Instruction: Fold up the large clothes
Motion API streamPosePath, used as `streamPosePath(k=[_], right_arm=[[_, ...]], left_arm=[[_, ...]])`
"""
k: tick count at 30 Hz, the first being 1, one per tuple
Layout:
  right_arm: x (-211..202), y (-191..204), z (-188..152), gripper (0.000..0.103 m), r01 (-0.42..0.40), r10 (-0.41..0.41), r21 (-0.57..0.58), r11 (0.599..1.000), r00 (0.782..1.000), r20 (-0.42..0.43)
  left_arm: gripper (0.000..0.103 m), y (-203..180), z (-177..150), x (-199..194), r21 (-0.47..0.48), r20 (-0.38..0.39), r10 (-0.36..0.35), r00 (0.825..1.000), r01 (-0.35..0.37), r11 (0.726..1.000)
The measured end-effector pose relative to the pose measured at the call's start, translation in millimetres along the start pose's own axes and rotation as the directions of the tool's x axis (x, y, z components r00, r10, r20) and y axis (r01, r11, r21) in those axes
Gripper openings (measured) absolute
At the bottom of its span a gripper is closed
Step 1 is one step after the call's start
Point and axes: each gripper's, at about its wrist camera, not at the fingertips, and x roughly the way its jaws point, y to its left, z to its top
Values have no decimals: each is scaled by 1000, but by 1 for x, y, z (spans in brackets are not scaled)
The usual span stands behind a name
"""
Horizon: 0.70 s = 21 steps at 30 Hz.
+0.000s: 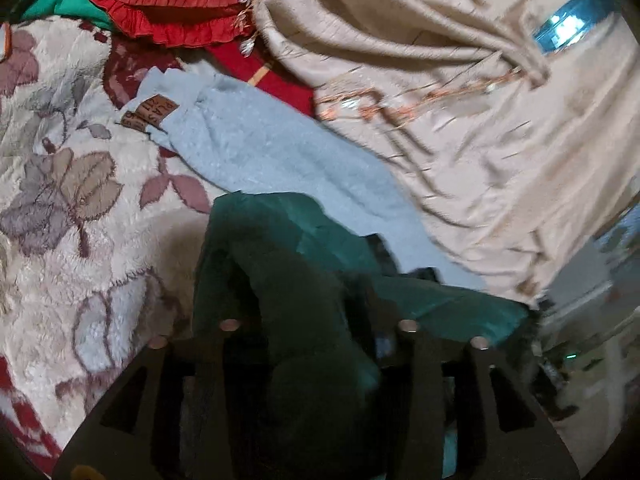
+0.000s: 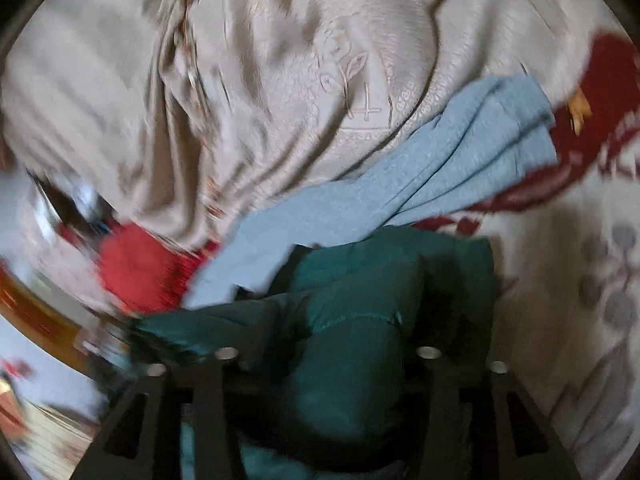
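- Only one label shows: a small brown patch (image 1: 150, 114) sewn on the light blue garment (image 1: 280, 160), ahead and to the left of the left gripper's fingers; its printed letters are too blurred to read with confidence.
- Faint embossed motifs, a leaf shape and some line marks, sit on the beige cloth (image 2: 280, 100) ahead of the right gripper's fingers; no words can be made out.
- The dark green garment (image 1: 288, 300), the piece being folded, lies bunched between the fingers of the left gripper (image 1: 316, 326) and spills forward over them.
- In the right wrist view the same green garment fills the gap of the right gripper (image 2: 326, 352), mounded up between the two fingers.
- Both sets of jaws stand apart, loose around the green cloth rather than pinching it; the pads do not appear to press on it.
- The light blue garment lies just ahead of both grippers, running diagonally, partly under the green one and partly under the beige cloth.
- A floral fleece blanket (image 1: 60, 200), cream with mauve and dark red flowers, lies beneath everything, to the left of the left fingers and to the right of the right fingers.
- A red frilled cushion (image 1: 172, 4) sits far ahead and left of the left fingers, with a bright green cloth (image 1: 60, 0) beside it.
- Both grippers tilt downward toward the pile; the right wrist view is blurred at its left edge.
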Motion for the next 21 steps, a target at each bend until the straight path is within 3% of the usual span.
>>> streamPosePath(k=[1,2,3,7,10,12,14,16,18,21], right_arm=[[-13,-1,-3,88,-12,12,16,1000,999,32],[-21,0,-4,89,-10,9,12,1000,999,50],[-29,3,-5,89,-5,5,-2,1000,998,62],[-57,22,-13,89,63,-48,-153,986,994,100],[-56,39,-18,89,127,-106,-250,960,990,94],[-47,55,-20,89,156,-143,-324,933,988,64],[-33,71,-29,89,208,-196,-447,870,978,73],[-17,75,-34,89,261,-266,-479,838,962,57],[-10,77,-35,89,253,-279,-477,842,960,17],[-3,80,-37,89,321,-337,-502,803,939,62]], left_arm=[[54,-1,0,-10,3,11,-14,1000,14,1000],[68,-2,-1,-22,13,32,-9,999,9,1000],[76,-3,-2,-33,27,60,-13,998,12,1000],[77,-4,-9,-67,68,146,10,989,-20,998],[77,-12,-20,-69,122,144,35,989,-53,991],[76,-24,-28,-59,177,133,92,987,-115,977],[76,-36,-37,-49,227,139,128,982,-157,961],[76,-48,-47,-41,273,147,125,981,-162,948],[76,-62,-55,-29,331,135,142,981,-180,926],[76,-73,-51,-20,359,138,174,975,-213,909]])
